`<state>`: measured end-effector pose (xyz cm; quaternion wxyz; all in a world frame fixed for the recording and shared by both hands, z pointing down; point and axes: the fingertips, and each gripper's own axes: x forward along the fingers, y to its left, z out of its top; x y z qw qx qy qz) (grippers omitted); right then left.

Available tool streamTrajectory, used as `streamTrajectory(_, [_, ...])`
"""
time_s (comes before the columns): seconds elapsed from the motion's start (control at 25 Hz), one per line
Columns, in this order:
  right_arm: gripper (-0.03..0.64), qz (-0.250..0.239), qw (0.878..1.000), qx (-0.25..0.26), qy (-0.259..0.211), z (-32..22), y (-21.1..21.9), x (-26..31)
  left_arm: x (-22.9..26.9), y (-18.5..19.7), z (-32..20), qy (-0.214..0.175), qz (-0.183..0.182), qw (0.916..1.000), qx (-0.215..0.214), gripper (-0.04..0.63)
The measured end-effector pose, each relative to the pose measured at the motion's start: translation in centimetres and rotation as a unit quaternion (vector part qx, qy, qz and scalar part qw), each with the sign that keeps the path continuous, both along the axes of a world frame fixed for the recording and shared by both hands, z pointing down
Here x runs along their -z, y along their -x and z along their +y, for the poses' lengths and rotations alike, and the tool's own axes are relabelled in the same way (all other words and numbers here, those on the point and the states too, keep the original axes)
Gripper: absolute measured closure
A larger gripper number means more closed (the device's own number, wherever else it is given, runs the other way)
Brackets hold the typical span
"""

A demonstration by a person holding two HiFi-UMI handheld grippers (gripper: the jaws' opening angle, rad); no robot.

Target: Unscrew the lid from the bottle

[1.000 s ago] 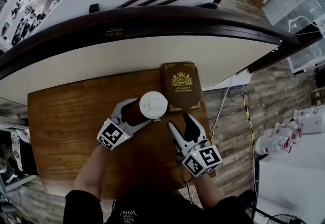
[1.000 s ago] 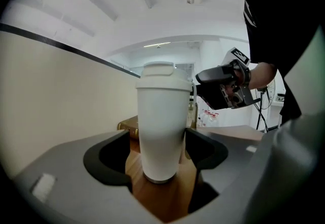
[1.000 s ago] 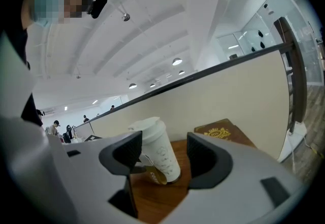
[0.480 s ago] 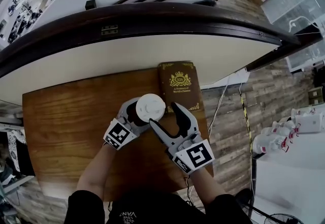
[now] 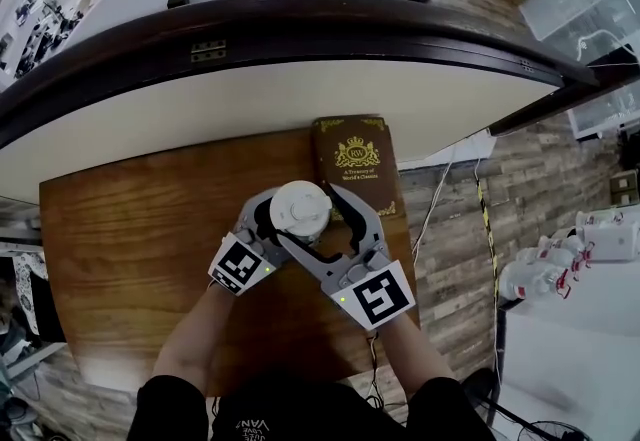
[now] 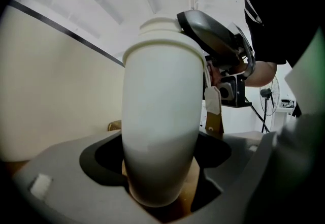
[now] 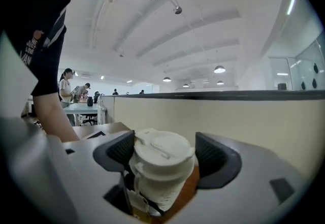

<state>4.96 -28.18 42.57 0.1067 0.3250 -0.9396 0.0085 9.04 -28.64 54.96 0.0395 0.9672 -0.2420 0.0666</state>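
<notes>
On the surface beside the book, the bottle is standing, its lid still on. The left hand-held gripper is straddling its body and the right hand-held gripper the lid; both have just been opening their jaws, and neither is clamping.

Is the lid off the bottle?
No, the white lid sits closed on top of the bottle.

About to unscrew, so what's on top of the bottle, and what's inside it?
A white lid sits on the bottle, covering its whole mouth. The inside cannot be seen: the lid and the opaque white wall hide it.
</notes>
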Motion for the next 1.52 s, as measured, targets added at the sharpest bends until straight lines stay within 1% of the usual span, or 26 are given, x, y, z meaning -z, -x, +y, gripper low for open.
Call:
streamTrajectory(0.24, [0.281,-0.003,1.000,0.002,0.004,0.5,0.3,-0.3,-0.2,0.1,0.6,0.002,-0.022,0.9994,-0.026,0.213])
streamTrajectory(0.36, [0.282,-0.014,1.000,0.003,0.010,1.3,0.2,-0.1,-0.2,0.1,1.7,0.011,-0.026,0.9986,-0.043,0.213])
streamTrajectory(0.48, [0.282,-0.021,1.000,0.017,0.009,3.0,0.2,0.3,0.1,0.1,3.5,0.008,-0.030,0.9976,-0.062,0.213])
streamTrajectory(0.6, [0.282,-0.029,0.998,0.049,0.014,5.2,0.3,0.8,0.7,0.2,5.7,0.004,-0.028,0.9954,-0.092,0.213])
streamTrajectory(0.72, [0.282,-0.027,0.994,0.108,0.021,7.4,0.5,1.1,1.1,0.2,7.9,0.000,-0.029,0.9911,-0.130,0.213])
streamTrajectory(0.84, [0.282,-0.004,0.984,0.175,0.024,9.7,0.5,0.6,1.1,0.2,10.0,0.001,-0.032,0.9840,-0.175,0.213])
streamTrajectory(0.92, [0.282,0.014,0.975,0.219,0.022,11.1,0.4,0.2,0.9,0.1,11.4,-0.001,-0.033,0.9778,-0.207,0.213])
streamTrajectory(1.04, [0.282,0.024,0.959,0.281,0.012,12.8,0.2,0.0,0.0,0.1,13.2,0.000,-0.036,0.9690,-0.244,0.213])
streamTrajectory(1.24, [0.282,0.032,0.934,0.355,0.008,14.4,0.2,-0.4,-0.6,-0.3,14.8,-0.001,-0.038,0.9563,-0.290,0.211])
streamTrajectory(1.32, [0.282,0.034,0.929,0.367,0.010,14.6,0.2,-0.6,-0.8,-0.3,15.1,0.000,-0.038,0.9545,-0.296,0.209])
streamTrajectory(1.4, [0.282,0.031,0.932,0.361,0.013,14.3,0.2,-0.7,-0.9,-0.3,14.9,0.003,-0.033,0.9565,-0.290,0.209])
streamTrajectory(1.52, [0.281,0.029,0.945,0.324,0.020,13.9,0.3,-0.8,-1.0,-0.3,14.6,0.008,-0.024,0.9631,-0.268,0.209])
